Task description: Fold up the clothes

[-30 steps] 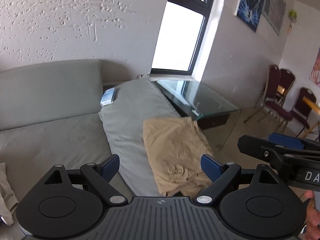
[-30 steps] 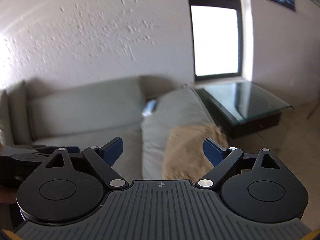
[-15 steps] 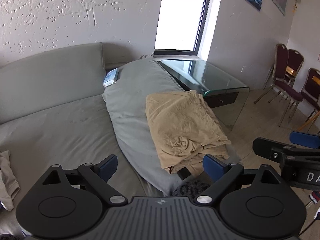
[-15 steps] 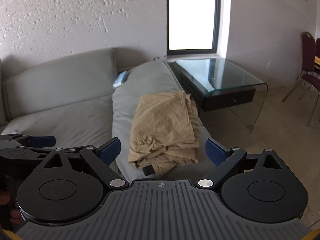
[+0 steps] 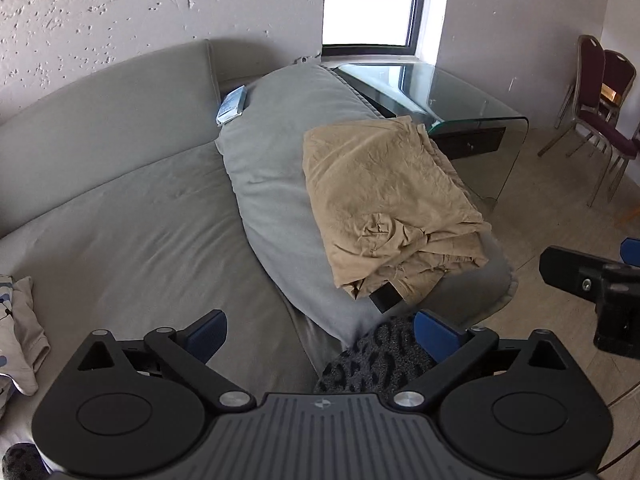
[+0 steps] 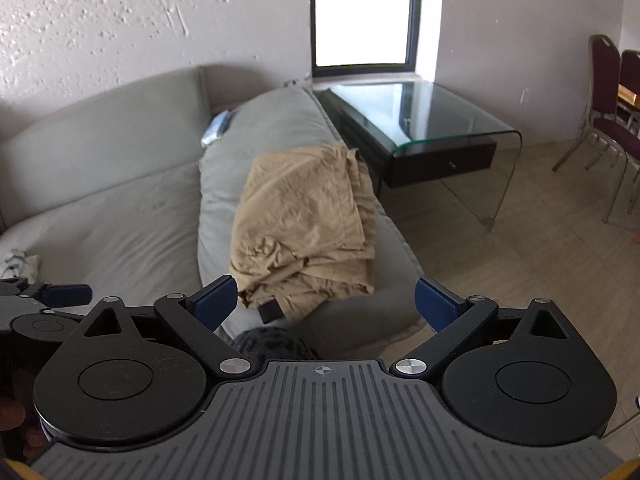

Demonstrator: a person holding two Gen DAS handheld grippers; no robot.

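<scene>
Both grippers tipped downward within a second, bringing the folded tan garment (image 5: pixel 390 208) fully into view ahead of them.

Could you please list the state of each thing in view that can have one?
Tan garment: folded, lying on the grey cushion, held by neither tool.
Left tool: open, empty, apart from the garment.
Right tool: open, empty, apart from the garment.
Patterned cloth: crumpled on the sofa seat.
Drawer under the glass table: shut.
</scene>
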